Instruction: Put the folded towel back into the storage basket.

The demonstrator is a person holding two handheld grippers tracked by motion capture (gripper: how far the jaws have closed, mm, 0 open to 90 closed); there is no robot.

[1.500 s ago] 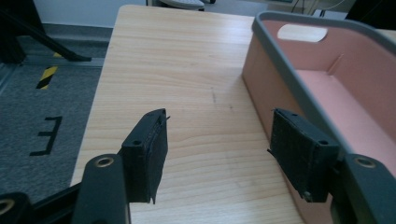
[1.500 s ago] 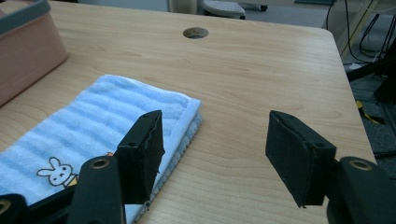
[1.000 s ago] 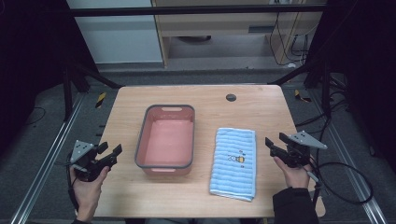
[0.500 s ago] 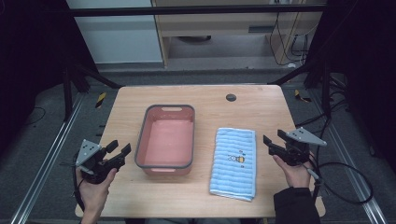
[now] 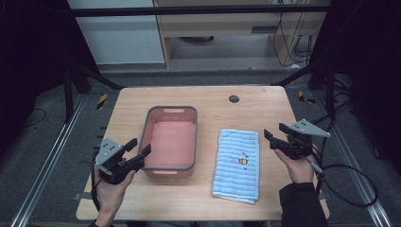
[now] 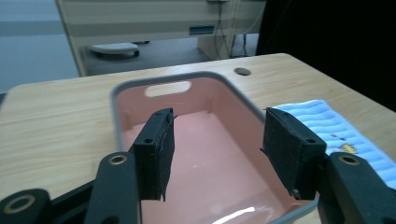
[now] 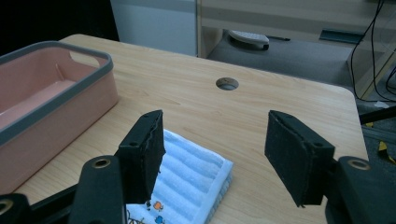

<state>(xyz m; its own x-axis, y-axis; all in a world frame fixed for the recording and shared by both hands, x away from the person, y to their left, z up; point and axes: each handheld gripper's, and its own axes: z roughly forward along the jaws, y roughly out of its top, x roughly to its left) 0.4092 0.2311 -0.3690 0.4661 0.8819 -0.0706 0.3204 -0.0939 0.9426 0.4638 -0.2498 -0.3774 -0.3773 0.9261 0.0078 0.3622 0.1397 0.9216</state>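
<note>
At the left of the wooden table (image 5: 213, 101), the person's left hand (image 5: 111, 189) holds the left gripper (image 5: 137, 149) near the table's front edge, just beside the near left corner of a pink rectangular basin (image 5: 170, 138) with a grey rim. Its jaws stand wide apart with nothing between them, and in the left gripper view they frame the basin's empty pink interior (image 6: 210, 154), with the handle slot (image 6: 167, 87) at the far end. To the right of the basin, near but not touching it, a light blue striped towel (image 5: 237, 164) lies flat and folded, a small cartoon print (image 5: 240, 161) on its top. A round cable hole (image 5: 233, 99) sits in the tabletop beyond the towel. At the right edge of the table the right hand (image 5: 299, 168) holds the right gripper (image 5: 274, 135), jaws likewise spread wide and empty, hanging just beside the towel's far right corner (image 7: 196, 168).
</note>
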